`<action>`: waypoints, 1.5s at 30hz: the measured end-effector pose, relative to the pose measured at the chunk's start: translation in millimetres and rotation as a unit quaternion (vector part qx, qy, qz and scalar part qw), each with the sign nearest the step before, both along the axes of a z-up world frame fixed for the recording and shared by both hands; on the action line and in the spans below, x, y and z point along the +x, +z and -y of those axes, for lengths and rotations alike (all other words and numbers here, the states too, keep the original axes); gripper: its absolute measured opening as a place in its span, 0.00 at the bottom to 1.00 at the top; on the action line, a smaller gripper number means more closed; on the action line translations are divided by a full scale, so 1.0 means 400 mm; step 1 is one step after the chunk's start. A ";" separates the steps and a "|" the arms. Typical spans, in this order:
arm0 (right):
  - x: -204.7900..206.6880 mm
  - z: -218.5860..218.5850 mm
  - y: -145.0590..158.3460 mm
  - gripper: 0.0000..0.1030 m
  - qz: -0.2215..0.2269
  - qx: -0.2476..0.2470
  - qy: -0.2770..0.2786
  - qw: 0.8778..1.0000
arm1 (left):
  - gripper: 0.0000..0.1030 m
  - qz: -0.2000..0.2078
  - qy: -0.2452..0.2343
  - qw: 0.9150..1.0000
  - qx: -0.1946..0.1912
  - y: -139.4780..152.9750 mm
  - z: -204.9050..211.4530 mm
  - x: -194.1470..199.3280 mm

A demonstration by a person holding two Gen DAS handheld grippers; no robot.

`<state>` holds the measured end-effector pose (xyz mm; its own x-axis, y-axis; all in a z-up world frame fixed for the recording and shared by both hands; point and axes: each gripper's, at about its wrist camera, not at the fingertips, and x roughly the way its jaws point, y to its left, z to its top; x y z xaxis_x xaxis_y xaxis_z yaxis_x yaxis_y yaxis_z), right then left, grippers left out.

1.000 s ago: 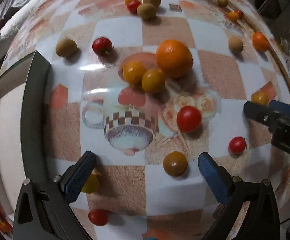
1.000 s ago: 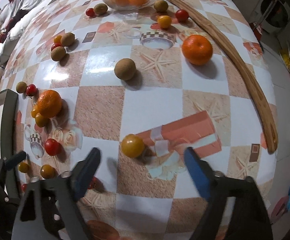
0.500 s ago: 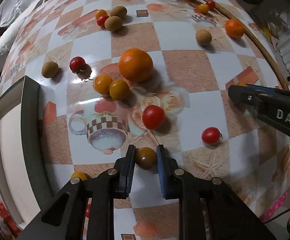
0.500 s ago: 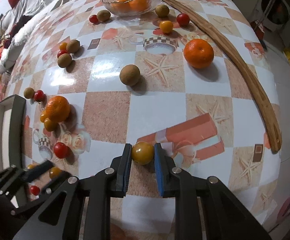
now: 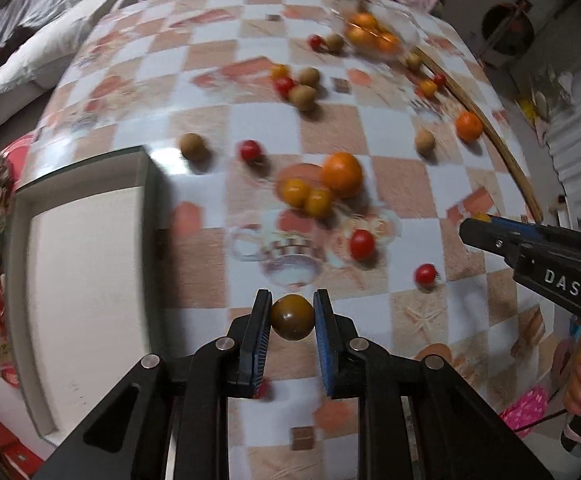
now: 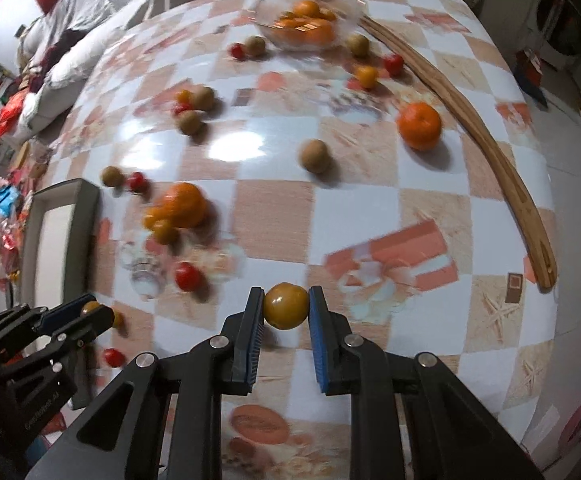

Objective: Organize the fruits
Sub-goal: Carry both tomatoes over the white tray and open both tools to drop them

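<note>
The left gripper [image 5: 292,318] holds a dark brownish-green tomato [image 5: 292,317] between its blue pads, near the fingertips, pressed from both sides and raised above the table [image 5: 250,128]. The right gripper [image 6: 286,307] does the same with a yellow-amber tomato [image 6: 286,306], which sits at the very tips of its fingers with the pads touching it left and right. Each gripper also shows in the other's view: the right one comes in from the right edge, the left one from the lower left with its tomato between the tips.

The rest of the fruit lies scattered on the checkered tablecloth. The right wrist view shows two loose oranges: a big one [image 6: 182,205] near the left with two small yellow tomatoes [image 6: 164,231] touching it, and another [image 6: 419,125] alone near the wooden strip [image 6: 490,152] that curves along the far right edge. Five round brown fruits lie loose; one [image 6: 314,155] sits by itself in the middle. I count about six small red tomatoes on the cloth, among them one [image 6: 187,276] just ahead of the left gripper; blur makes the count uncertain. A glass bowl [image 6: 346,4] at the far end holds several oranges, too smeared to count. One flat grey tray [image 5: 146,216] with a pale inside lies at the left edge of the table.
</note>
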<state>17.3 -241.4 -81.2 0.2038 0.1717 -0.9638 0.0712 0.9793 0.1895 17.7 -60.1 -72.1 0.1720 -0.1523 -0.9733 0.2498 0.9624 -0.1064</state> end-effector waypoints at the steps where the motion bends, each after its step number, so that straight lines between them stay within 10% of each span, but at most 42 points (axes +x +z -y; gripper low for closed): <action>1: 0.004 -0.015 0.008 0.23 0.002 0.002 0.006 1.000 | 0.22 0.002 0.006 1.000 -0.001 0.006 -0.033 0.001; 18: 0.125 -0.477 0.047 0.23 0.023 0.046 0.151 0.987 | 0.22 0.023 0.149 0.988 0.036 -0.007 -0.473 0.046; 34: 0.217 -0.712 -0.122 0.24 -0.002 0.017 0.207 0.978 | 0.24 0.027 0.130 0.988 0.079 -0.137 -0.543 0.070; 36: 0.215 -0.716 -0.122 0.24 0.007 0.012 0.211 0.977 | 0.41 0.039 0.125 0.987 0.092 -0.135 -0.538 0.062; 38: 0.214 -0.721 -0.120 0.30 0.011 0.009 0.216 0.976 | 0.86 0.053 0.126 0.985 0.102 -0.129 -0.536 0.054; 45: 0.220 -0.715 -0.085 0.66 0.021 0.041 0.204 0.978 | 0.86 0.056 0.115 0.986 0.109 -0.119 -0.531 0.040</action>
